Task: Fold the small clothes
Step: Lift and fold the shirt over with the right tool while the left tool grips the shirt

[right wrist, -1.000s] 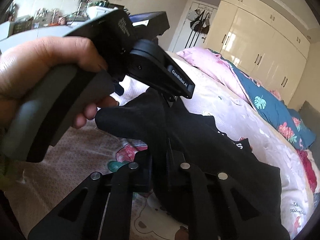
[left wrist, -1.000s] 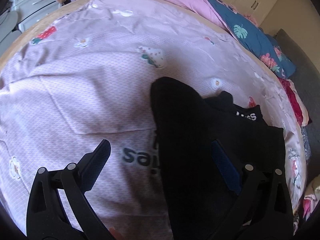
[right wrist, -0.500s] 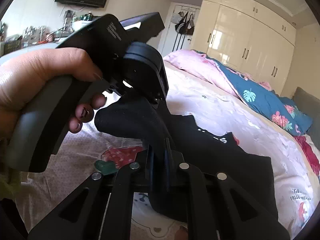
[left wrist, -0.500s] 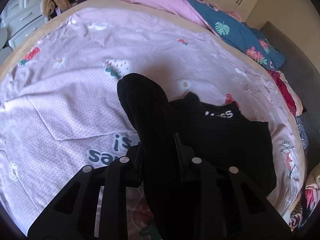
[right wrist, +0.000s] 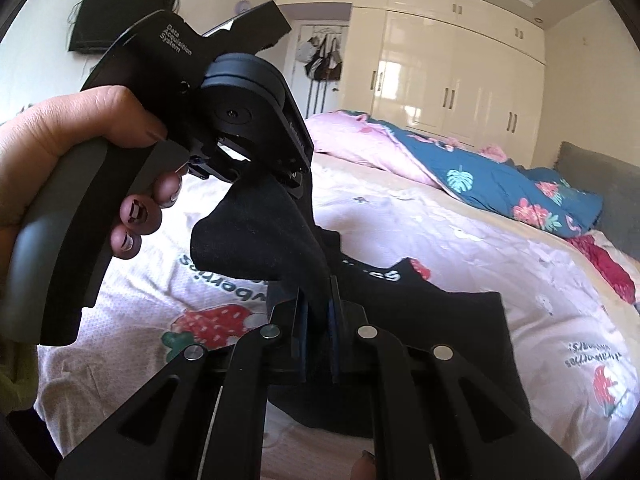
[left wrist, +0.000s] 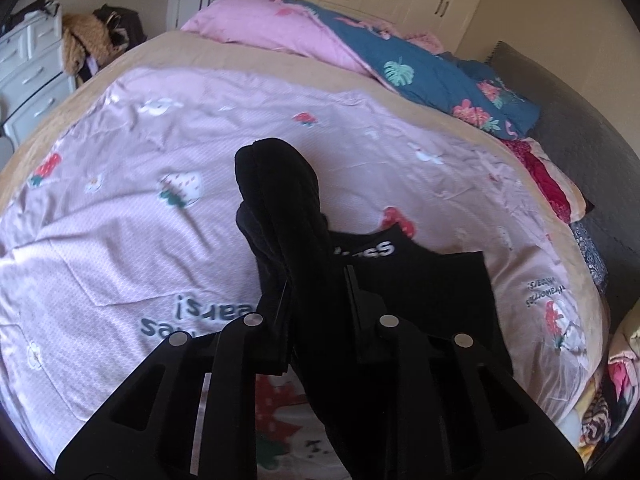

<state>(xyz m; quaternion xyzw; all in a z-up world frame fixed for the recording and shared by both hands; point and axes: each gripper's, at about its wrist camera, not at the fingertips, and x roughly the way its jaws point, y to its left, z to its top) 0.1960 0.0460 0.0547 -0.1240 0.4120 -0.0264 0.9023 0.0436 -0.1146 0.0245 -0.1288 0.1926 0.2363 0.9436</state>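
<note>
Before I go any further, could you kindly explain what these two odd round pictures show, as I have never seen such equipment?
There is no robot here. A person holds a hand-operated two-finger gripper in each hand, and each gripper carries a wide-angle camera looking along its fingers, hence the round pictures. One picture comes from the left gripper, the other from the right gripper. The right view also shows the person's left hand squeezing its tool's handle. Both grippers are shut on the same black garment, lifting one end while the rest lies on the pink strawberry-print sheet of the bed. A pink and blue quilt is bunched at the far side.
</note>
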